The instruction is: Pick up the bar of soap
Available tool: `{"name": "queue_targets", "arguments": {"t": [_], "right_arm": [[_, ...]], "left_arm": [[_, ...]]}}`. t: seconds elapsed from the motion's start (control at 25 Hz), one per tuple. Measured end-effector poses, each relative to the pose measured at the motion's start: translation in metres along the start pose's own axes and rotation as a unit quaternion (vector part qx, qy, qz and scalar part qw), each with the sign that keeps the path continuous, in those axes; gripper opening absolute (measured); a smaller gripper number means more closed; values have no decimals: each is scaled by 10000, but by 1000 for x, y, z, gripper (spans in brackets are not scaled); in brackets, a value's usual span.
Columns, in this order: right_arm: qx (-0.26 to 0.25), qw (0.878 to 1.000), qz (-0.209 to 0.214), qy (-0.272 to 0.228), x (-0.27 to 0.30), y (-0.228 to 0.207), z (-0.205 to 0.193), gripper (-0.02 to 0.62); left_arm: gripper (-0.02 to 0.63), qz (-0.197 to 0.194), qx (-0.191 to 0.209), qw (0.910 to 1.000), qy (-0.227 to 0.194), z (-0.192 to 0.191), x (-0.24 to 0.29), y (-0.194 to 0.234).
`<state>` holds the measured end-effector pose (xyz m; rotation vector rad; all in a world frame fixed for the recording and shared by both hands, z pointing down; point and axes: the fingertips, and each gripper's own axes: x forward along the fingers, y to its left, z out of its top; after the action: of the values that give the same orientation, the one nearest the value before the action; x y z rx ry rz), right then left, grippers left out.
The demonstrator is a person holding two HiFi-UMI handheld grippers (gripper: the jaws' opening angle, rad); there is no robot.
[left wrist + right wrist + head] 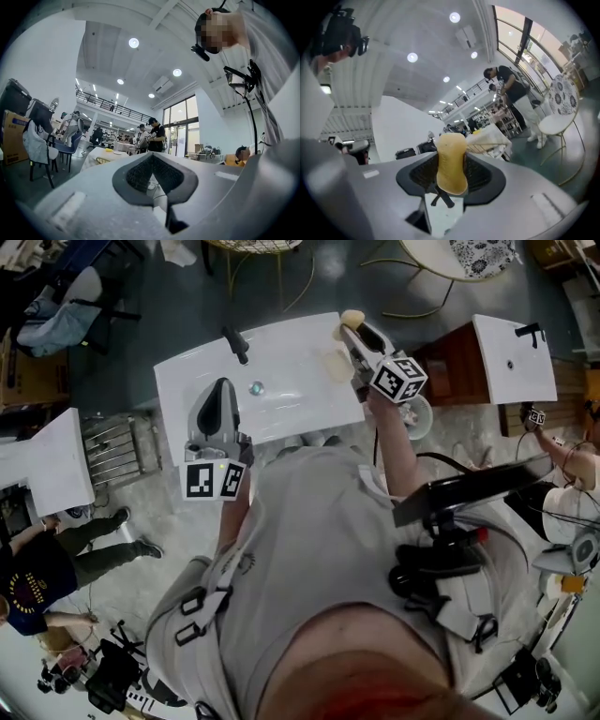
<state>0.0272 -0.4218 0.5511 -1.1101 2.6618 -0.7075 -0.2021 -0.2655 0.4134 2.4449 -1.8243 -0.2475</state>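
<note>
The bar of soap (352, 319) is pale yellow and rounded, held up on end above the far right corner of the white sink (291, 381). My right gripper (353, 326) is shut on it; in the right gripper view the soap (451, 161) stands between the dark pads (480, 174), pointing up toward the ceiling. My left gripper (221, 399) hovers over the sink's near left part, close to the drain (256, 388). In the left gripper view its jaws (151, 159) meet at the tips with nothing between them.
A black faucet (234, 344) stands at the sink's far edge, and a pale patch (335, 363) lies on the rim below the soap. More white sinks sit at the right (511, 357) and left (47, 465). A person (56, 559) stands at lower left.
</note>
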Motion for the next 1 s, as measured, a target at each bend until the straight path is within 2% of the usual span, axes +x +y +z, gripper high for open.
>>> {"name": "queue_targets", "arguments": {"t": [0.12,0.28,0.44,0.56,0.72,1.0], "right_arm": [[-356,9964,522,-571,-14,55,66,172],[-868,9827,1081,-1228,-37,125,140,172],[-1394,9717,1218,-1465,-47,160,172,172],[-1403,9721,1206,-1444,-46,161,171,172],[-1313,9782,1074,-1196,-38,152,155,172],[-1398,9889,493,-121,5,102,90,172]], "left_arm": [[-2,-75,125,9997,-216,18,5,-6],[-2,-234,306,9977,-564,46,8,-11],[-2,-326,381,9963,-695,55,10,-11],[-2,-366,372,9963,-684,52,10,-11],[-2,-400,289,9973,-549,42,9,-10],[-2,-435,247,9977,-453,32,7,-8]]}}
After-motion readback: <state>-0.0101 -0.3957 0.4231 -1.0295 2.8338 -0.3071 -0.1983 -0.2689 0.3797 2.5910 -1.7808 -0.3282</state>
